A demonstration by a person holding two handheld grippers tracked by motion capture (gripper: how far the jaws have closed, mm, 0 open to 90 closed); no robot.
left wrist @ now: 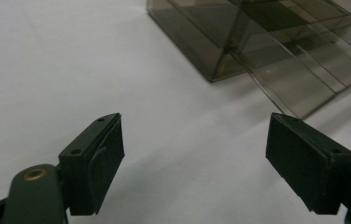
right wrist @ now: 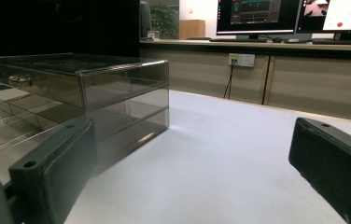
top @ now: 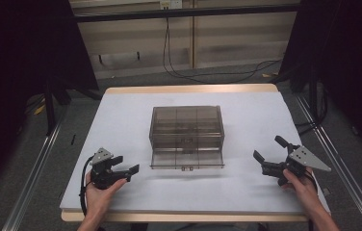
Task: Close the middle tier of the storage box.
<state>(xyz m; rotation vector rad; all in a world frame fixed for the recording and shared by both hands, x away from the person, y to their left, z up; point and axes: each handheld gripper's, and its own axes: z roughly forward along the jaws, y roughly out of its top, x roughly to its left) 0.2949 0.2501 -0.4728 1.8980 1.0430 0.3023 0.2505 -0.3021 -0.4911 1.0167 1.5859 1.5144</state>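
Closest to the camera up top are the two hands at the near edge of the tabletop [top: 121, 101], each holding a gripper. The left gripper [top: 126, 166] has its jaws spread wide with nothing between them, just bare white surface showing in the gap in its own view. Same deal with the right gripper [top: 269, 148]: jaws wide apart and empty.

The smoky see-through drawer box [top: 187, 129] sits in the middle of the tabletop, between the two grippers and a bit beyond their jaws, well apart from both. Its bottom drawer [top: 187, 159] is pulled out toward the person. From the left jaws the box is ahead and off to the right; from the right jaws it's ahead and off to the left.
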